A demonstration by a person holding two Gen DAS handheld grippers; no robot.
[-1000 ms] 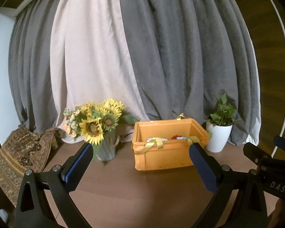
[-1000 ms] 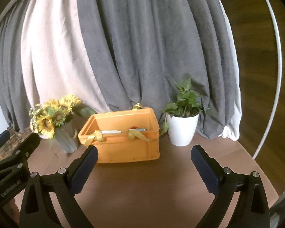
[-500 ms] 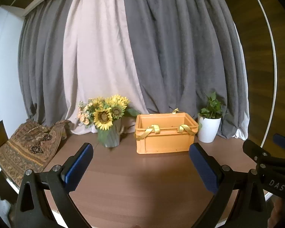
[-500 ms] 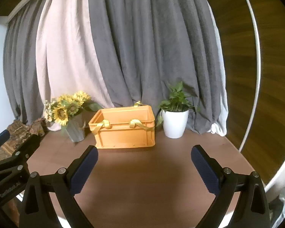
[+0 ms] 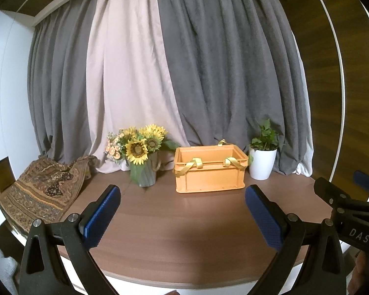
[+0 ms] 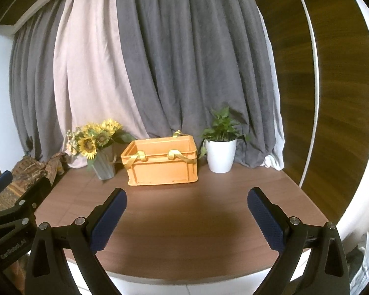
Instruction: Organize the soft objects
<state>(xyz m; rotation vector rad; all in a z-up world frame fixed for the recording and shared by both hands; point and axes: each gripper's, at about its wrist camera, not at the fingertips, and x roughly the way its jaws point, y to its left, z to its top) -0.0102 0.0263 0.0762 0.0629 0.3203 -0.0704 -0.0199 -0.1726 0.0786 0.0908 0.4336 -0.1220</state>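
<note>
Both wrist cams sit back at the worktop's [image 5: 184,233] near edge, facing the curtains [image 6: 184,73]. They share the orange crate [image 5: 210,172], left view from slightly further left.

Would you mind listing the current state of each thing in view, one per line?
left gripper: open, holding nothing.
right gripper: open, holding nothing.
orange crate: upright on the table, lidless, yellow straps draped over its front rim.
sunflower vase: upright.
potted plant: upright.
patterned cloth: crumpled, draped over the table's left edge.
</note>
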